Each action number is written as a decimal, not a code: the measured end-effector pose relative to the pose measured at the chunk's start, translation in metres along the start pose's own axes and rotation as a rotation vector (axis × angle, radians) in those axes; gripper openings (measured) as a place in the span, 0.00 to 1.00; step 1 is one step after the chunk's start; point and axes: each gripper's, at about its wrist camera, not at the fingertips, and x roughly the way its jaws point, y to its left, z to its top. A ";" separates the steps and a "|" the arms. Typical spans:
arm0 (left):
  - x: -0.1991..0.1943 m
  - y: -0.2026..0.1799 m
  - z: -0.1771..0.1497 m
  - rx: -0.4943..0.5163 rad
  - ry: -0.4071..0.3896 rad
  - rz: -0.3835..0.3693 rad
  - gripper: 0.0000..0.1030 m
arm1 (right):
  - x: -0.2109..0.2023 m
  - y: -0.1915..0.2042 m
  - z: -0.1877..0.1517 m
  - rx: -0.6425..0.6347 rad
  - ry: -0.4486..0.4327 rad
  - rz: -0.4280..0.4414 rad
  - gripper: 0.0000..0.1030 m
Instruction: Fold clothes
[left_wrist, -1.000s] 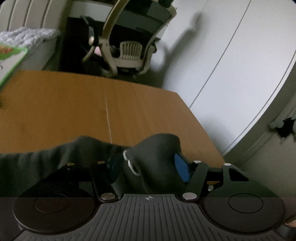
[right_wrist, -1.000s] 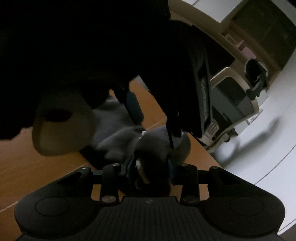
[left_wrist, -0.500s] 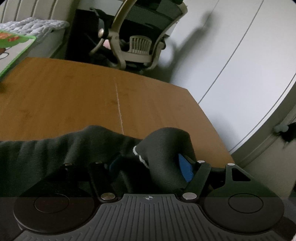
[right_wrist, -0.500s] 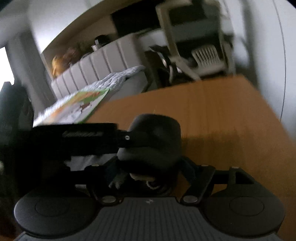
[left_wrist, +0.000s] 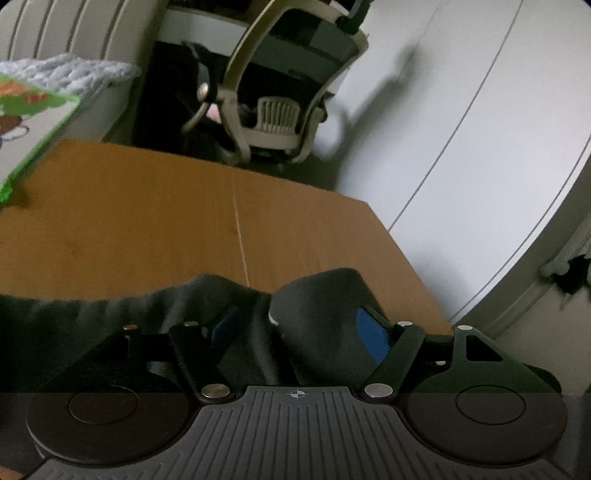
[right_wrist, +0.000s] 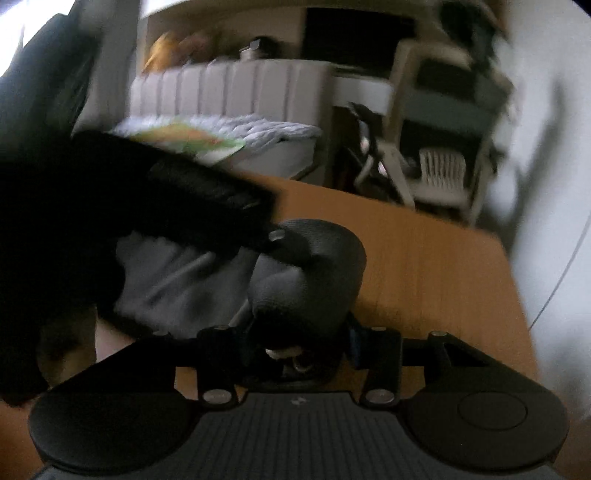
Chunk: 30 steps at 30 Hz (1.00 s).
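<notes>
Dark grey knit cloth, the garment (left_wrist: 229, 306), lies bunched along the near edge of the wooden desk (left_wrist: 147, 221), in the lower middle of the left wrist view, with a rolled hump of it standing up between the two blue pads. The left hand-held gripper (left_wrist: 295, 328) has its jaws about half apart and opening; the fabric sits between them, and the blue pad at lower right shows bare beside the hump, so the cloth looks loosely cradled rather than pinched.

In the right wrist view, which is blurred, the same garment (right_wrist: 310, 273) rises as a rounded fold at frame centre. The right hand-held gripper (right_wrist: 299, 343) has its jaws closing around the base of that fold; whether the pads already press on it I cannot tell, since the cloth hides them. A dark mass fills the left side of this view, too blurred to name.

The step in hand appears to be a regrasp partway through a fold: one side letting go, the other taking hold. The next move likely calls for a firm pinch on the right before the fold is carried across the bare desk and laid flat. An office chair (left_wrist: 280, 92) and a green-edged book (left_wrist: 33, 118) stand beyond the desk, well clear.
</notes>
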 end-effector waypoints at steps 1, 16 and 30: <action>-0.001 0.001 -0.001 0.003 -0.003 0.011 0.74 | -0.001 0.009 0.000 -0.053 -0.002 -0.018 0.45; -0.005 0.014 -0.005 0.018 -0.037 0.043 0.81 | 0.007 0.065 0.011 -0.418 0.043 -0.110 0.50; -0.008 0.041 -0.012 0.008 -0.033 0.092 0.84 | 0.001 0.032 0.034 -0.097 0.019 0.082 0.60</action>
